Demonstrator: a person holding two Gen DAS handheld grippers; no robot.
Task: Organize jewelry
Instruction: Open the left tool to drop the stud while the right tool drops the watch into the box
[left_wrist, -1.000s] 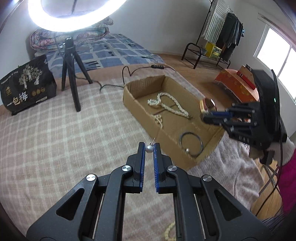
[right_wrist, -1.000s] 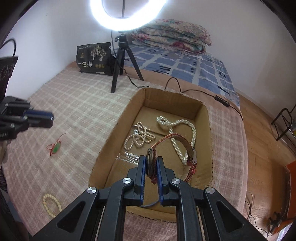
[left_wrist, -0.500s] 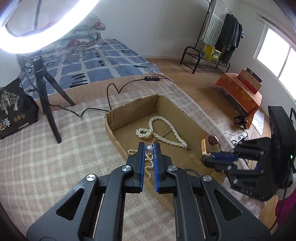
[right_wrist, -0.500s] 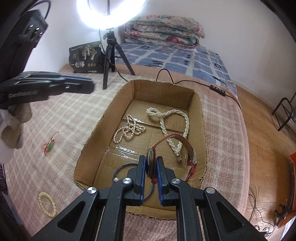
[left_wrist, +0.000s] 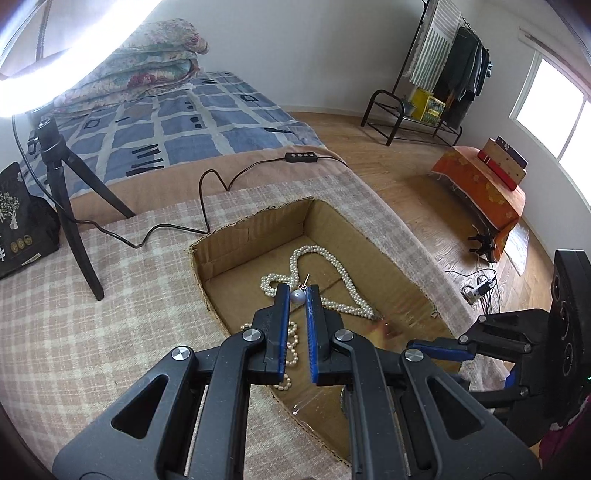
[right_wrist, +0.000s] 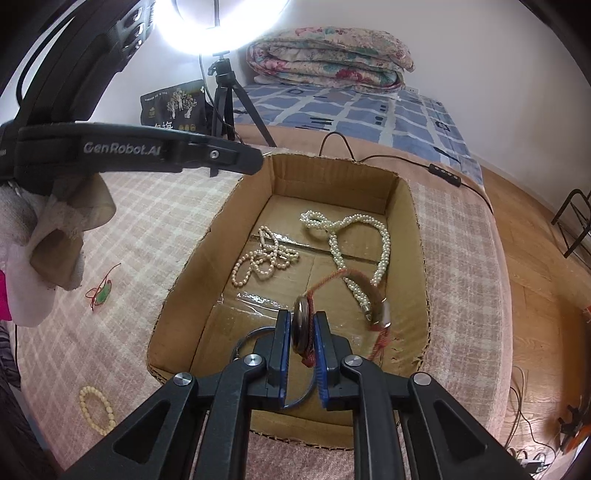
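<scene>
An open cardboard box (right_wrist: 419, 236) lies on the checked blanket. Inside are a thick white pearl necklace (right_wrist: 384, 240), a thinner pearl strand (right_wrist: 258, 260) and a dark ring bangle (right_wrist: 243, 341). My left gripper (left_wrist: 297, 295) is shut on a grey pearl earring (left_wrist: 297, 296) and holds it above the box (left_wrist: 258, 229), over the pearl necklace (left_wrist: 332, 258). My right gripper (right_wrist: 303, 328) is shut on a watch (right_wrist: 302, 326) with a red-brown strap (right_wrist: 376, 295), held over the box's near end.
A green pendant on red cord (right_wrist: 102, 291) and a cream bead bracelet (right_wrist: 96, 408) lie on the blanket left of the box. A ring light tripod (left_wrist: 62, 195), its cable (left_wrist: 207, 192) and a black bag (left_wrist: 22, 225) stand behind. The left gripper's body (right_wrist: 140, 151) reaches over the box's left side.
My left gripper has carried the earring from beside the box to above its inside. My right gripper has lowered with the watch over the box's near end.
</scene>
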